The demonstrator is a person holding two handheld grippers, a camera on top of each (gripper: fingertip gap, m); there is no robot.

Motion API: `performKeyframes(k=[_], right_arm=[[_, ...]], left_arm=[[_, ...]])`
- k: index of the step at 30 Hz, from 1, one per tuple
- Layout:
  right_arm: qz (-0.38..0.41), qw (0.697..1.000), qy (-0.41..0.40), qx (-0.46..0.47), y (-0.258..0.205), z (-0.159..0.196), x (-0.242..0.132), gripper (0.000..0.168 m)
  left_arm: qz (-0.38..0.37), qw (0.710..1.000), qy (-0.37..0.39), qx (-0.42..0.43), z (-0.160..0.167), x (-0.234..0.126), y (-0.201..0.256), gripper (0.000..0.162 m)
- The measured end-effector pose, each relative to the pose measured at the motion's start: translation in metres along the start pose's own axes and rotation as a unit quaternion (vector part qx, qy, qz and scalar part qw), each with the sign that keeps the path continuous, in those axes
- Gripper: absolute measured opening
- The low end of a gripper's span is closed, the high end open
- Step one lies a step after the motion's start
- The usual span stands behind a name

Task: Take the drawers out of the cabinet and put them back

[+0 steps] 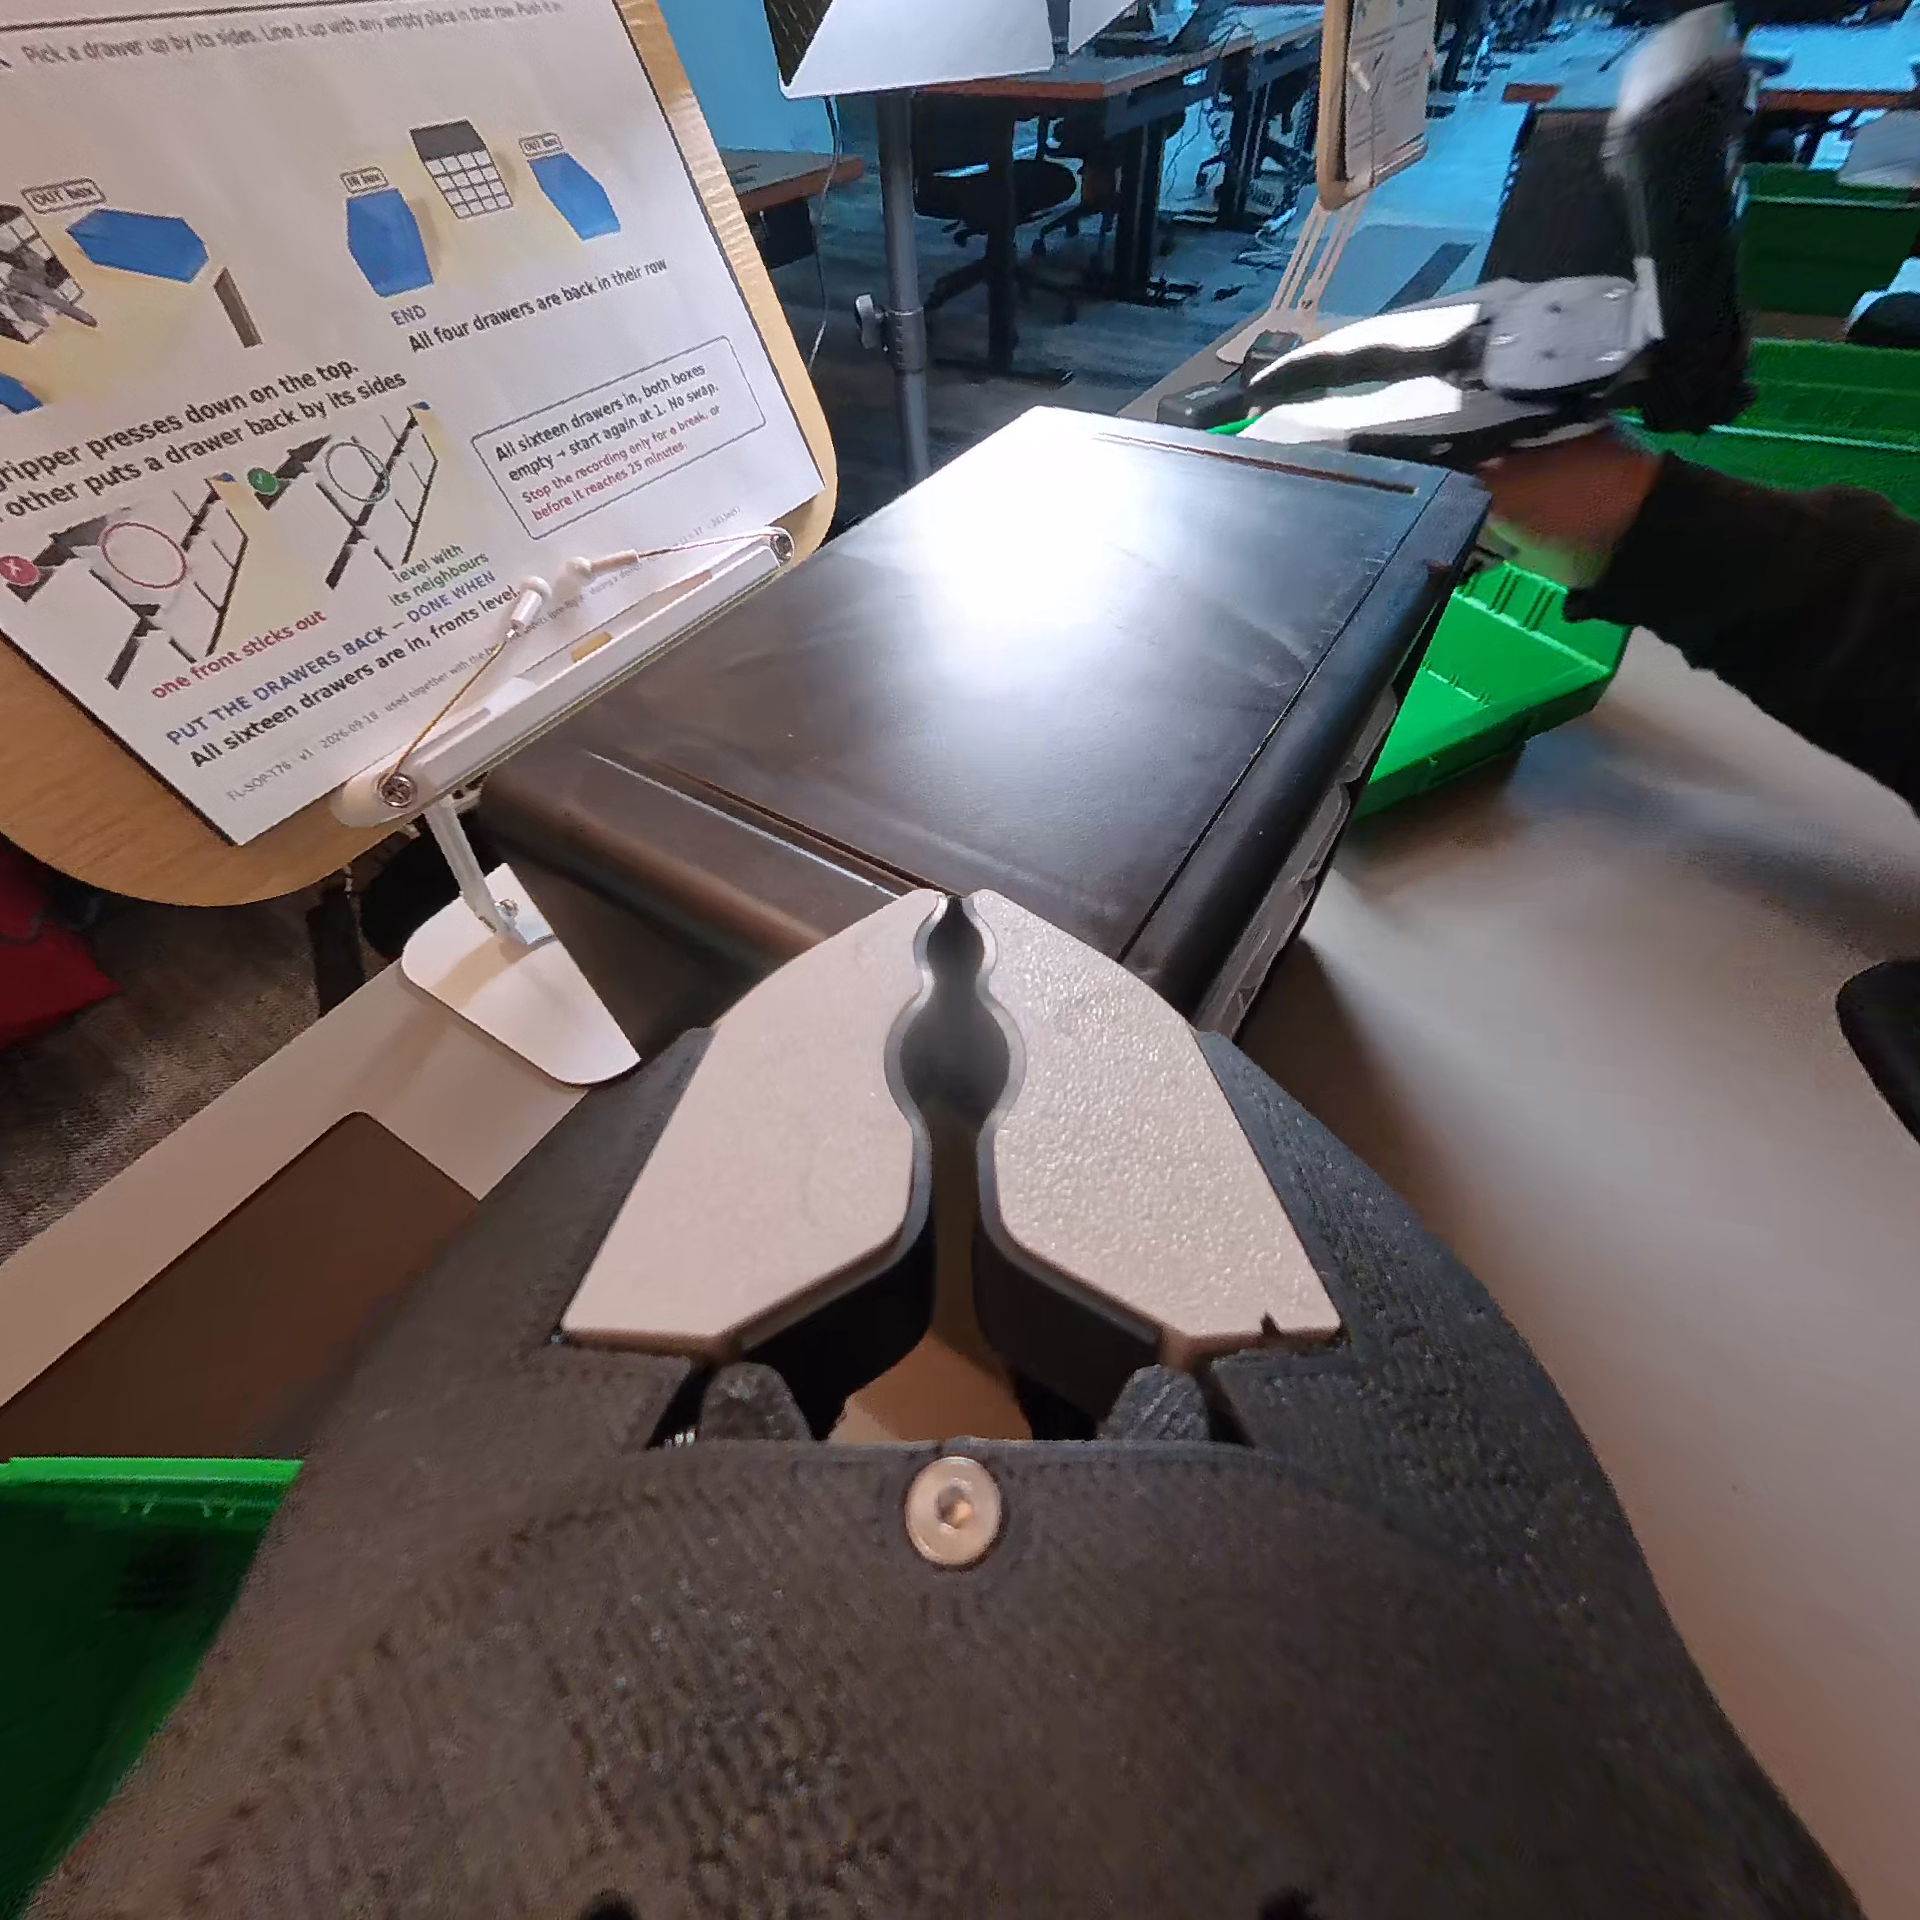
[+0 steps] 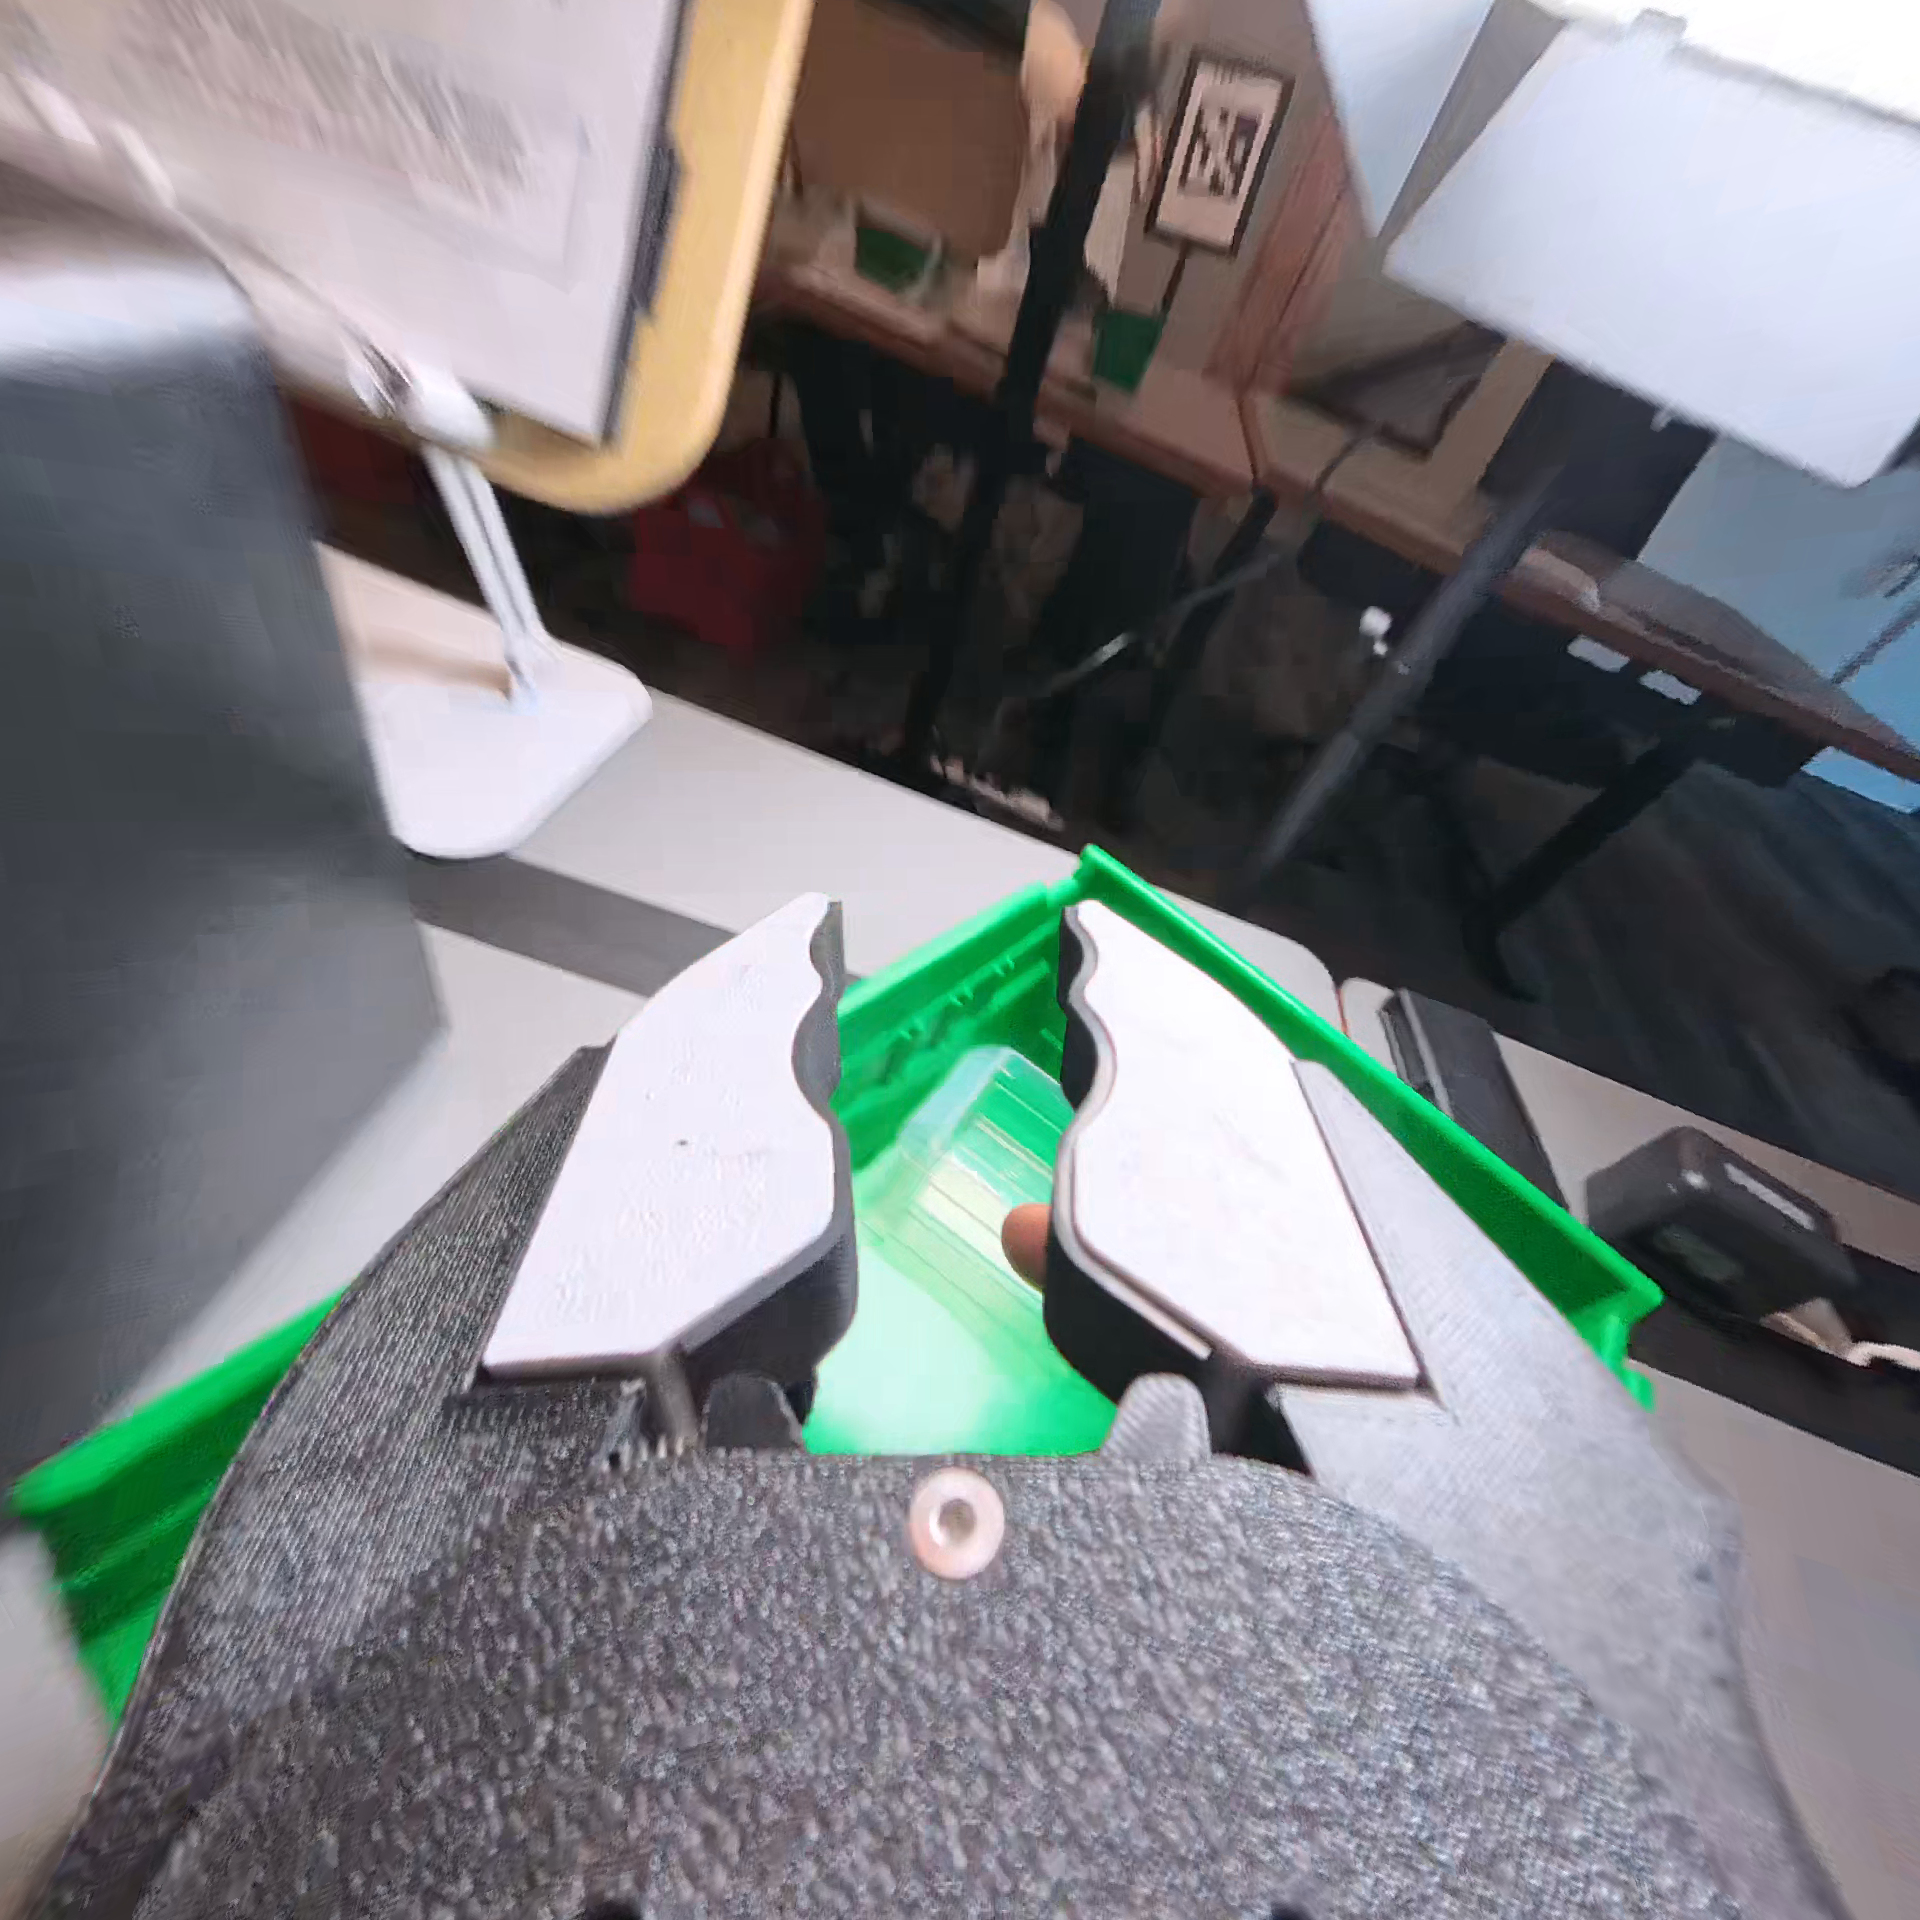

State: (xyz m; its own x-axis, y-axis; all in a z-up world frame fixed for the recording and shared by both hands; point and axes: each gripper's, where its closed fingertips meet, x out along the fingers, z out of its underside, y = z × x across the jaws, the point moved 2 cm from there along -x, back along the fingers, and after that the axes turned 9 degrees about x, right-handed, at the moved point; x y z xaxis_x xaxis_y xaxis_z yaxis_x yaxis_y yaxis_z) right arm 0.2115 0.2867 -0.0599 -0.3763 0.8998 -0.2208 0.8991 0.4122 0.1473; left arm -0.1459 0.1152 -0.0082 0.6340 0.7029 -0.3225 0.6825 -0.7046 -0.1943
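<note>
The black cabinet (image 1: pixel 1039 665) stands on the table, with pale drawer fronts (image 1: pixel 1311 831) along its right face. My left gripper (image 1: pixel 951 906) is shut and empty, its tips at the near edge of the cabinet's top. My right gripper (image 2: pixel 951 930) is open and empty, hovering over a green bin (image 2: pixel 1299 1049). A clear plastic drawer (image 2: pixel 961 1164) lies in that bin between and below the fingers. The right gripper also shows blurred in the left wrist view (image 1: pixel 1351 390), beyond the cabinet's far end above the green bin (image 1: pixel 1486 675). The cabinet is a dark blur at the left of the right wrist view (image 2: pixel 156 831).
An instruction sheet on a wooden board (image 1: pixel 364 364) with a white stand (image 1: pixel 520 987) is left of the cabinet. A second green bin (image 1: pixel 104 1621) sits at the near left. Black devices (image 2: pixel 1704 1236) lie right of the bin. The table's far edge is just beyond the bin.
</note>
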Motion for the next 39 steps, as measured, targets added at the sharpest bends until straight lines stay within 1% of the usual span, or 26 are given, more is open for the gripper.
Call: performKeyframes(k=[1, 3, 5, 8, 11, 13, 15, 18, 20, 23, 25, 28, 34, 39], right_arm=[[-0.010, 0.999, 0.029, 0.021, -0.009, -0.010, -0.014, 0.038], [-0.029, 0.996, 0.068, 0.043, -0.030, -0.023, -0.043, 0.038], [-0.048, 0.992, 0.096, 0.063, -0.055, -0.026, -0.072, 0.037], [-0.086, 0.987, 0.102, 0.088, -0.104, -0.011, -0.107, 0.035], [-0.164, 0.982, 0.047, 0.080, -0.167, 0.023, -0.131, 0.040], [-0.200, 0.978, 0.024, 0.051, -0.199, 0.042, -0.147, 0.040], [-0.237, 0.971, -0.016, 0.031, -0.228, 0.058, -0.163, 0.040], [-0.273, 0.960, -0.058, 0.024, -0.264, 0.073, -0.190, 0.037], [-0.280, 0.957, -0.070, 0.013, -0.283, 0.083, -0.202, 0.037], [-0.254, 0.963, -0.087, -0.015, -0.299, 0.101, -0.204, 0.038], [-0.253, 0.964, -0.087, -0.002, -0.312, 0.105, -0.202, 0.038], [-0.245, 0.967, -0.070, 0.013, -0.329, 0.099, -0.193, 0.038], [-0.224, 0.974, -0.020, 0.012, -0.362, 0.082, -0.179, 0.036], [-0.224, 0.974, -0.024, -0.006, -0.374, 0.090, -0.180, 0.036]], left_arm=[[0.003, 1.000, 0.002, -0.004, 0.000, 0.000, 0.000, 0.001], [0.002, 1.000, 0.003, -0.005, 0.000, 0.000, 0.000, 0.001], [-0.002, 1.000, 0.006, -0.004, 0.000, 0.000, 0.000, 0.000], [0.002, 1.000, 0.013, -0.017, 0.000, 0.000, 0.000, 0.000], [0.000, 1.000, 0.016, -0.024, 0.000, -0.001, 0.000, 0.000], [-0.010, 1.000, 0.003, -0.010, 0.000, -0.001, 0.000, 0.000], [-0.026, 1.000, -0.011, 0.009, 0.000, -0.001, 0.001, 0.000], [-0.035, 0.999, -0.016, 0.015, 0.000, -0.001, 0.002, 0.000], [-0.031, 0.999, -0.017, 0.013, 0.000, -0.001, 0.002, 0.000], [-0.024, 0.999, -0.020, 0.015, 0.000, -0.001, 0.002, 0.000], [-0.022, 0.999, -0.019, 0.017, 0.000, -0.001, 0.002, 0.001], [-0.022, 0.999, -0.020, 0.020, 0.000, -0.001, 0.002, 0.000], [-0.029, 0.999, -0.027, 0.036, 0.000, -0.001, 0.003, 0.000], [-0.023, 0.999, -0.022, 0.030, 0.000, -0.001, 0.002, 0.000]])
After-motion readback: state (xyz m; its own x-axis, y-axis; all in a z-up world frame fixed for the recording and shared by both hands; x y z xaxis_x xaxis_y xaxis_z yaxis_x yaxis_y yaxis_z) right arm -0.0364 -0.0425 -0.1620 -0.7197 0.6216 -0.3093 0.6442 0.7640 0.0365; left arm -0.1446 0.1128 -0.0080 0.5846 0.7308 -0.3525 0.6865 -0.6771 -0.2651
